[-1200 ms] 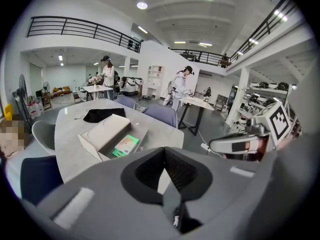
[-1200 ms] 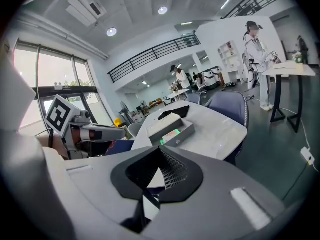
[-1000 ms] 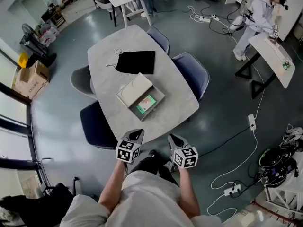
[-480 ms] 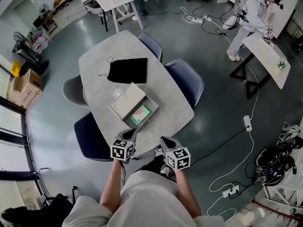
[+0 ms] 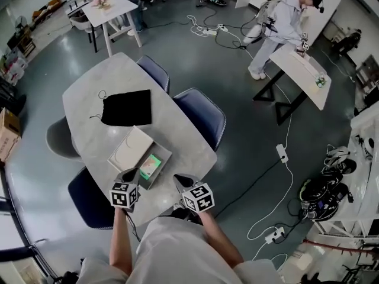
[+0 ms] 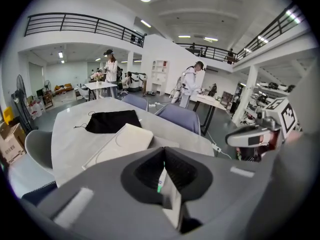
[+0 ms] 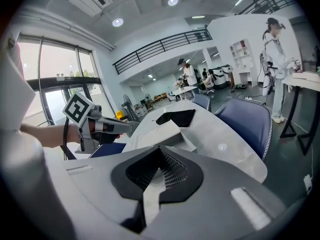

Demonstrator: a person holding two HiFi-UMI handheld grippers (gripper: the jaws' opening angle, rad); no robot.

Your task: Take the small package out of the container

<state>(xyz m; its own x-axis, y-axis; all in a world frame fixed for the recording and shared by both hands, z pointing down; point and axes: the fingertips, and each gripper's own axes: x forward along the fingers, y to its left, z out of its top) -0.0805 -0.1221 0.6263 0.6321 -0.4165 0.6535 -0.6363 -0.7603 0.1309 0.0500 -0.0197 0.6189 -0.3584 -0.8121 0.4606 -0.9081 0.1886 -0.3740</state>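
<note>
An open grey container (image 5: 131, 156) with its pale lid folded back lies near the front of the grey table (image 5: 177, 141). In it sits the small green package (image 5: 150, 165). My left gripper (image 5: 131, 175) is shut and empty, its tips at the container's near left corner. My right gripper (image 5: 177, 181) is also shut and empty, just right of the container over the table's near edge. In the left gripper view the shut jaws (image 6: 164, 151) hide most of the box behind the lid (image 6: 122, 141). In the right gripper view the container (image 7: 160, 134) lies beyond the shut jaws (image 7: 160, 151).
A black drawstring pouch (image 5: 125, 107) lies further back on the table. Blue and grey chairs (image 5: 201, 114) (image 5: 59, 138) (image 5: 89, 191) ring the table. A person (image 5: 290, 16) works at a white table far right. Cables (image 5: 284, 158) trail across the floor.
Both grippers have moved forward from short of the table to its near edge, up to the container. Both stayed shut. The whole scene has shifted left and down in the head view.
</note>
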